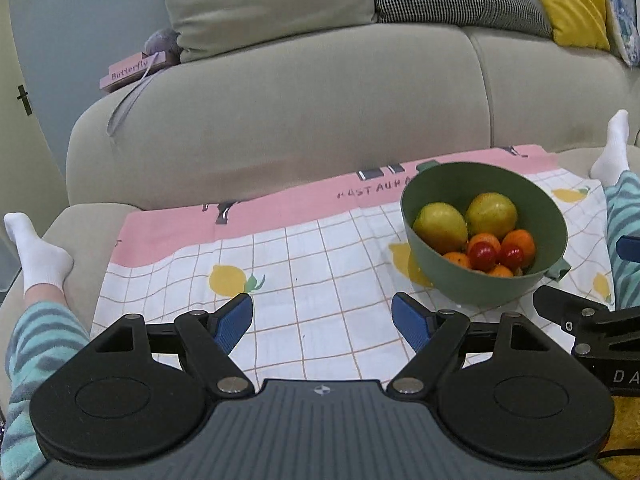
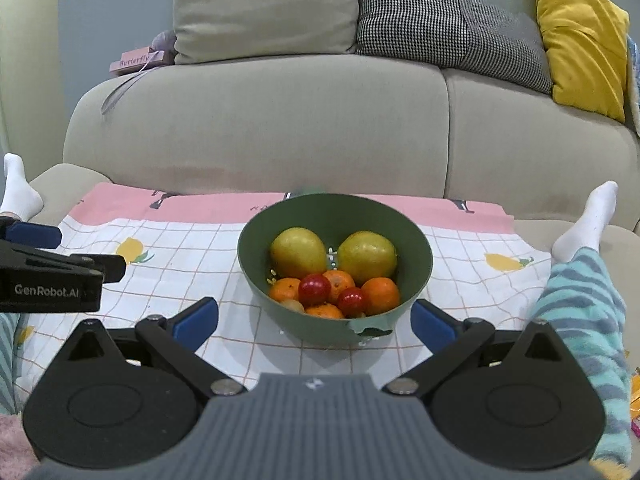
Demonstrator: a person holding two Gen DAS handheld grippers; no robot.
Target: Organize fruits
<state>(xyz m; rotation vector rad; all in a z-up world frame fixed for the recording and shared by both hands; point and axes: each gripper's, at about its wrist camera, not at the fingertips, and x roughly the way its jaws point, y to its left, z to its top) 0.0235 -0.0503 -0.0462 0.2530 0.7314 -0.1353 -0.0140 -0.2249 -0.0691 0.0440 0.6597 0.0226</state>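
Right now your sofa carries a lemon-print cloth, and on it the green bowl already holds all the fruit. Both tools, left tool and right tool, gape wide and empty. Pears look firm; cherry tomatoes likely bruise, so pinch gently across their middles.

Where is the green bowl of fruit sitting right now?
The green bowl sits on the checked cloth before the sofa, centred just ahead of the open right gripper and right of the left gripper.
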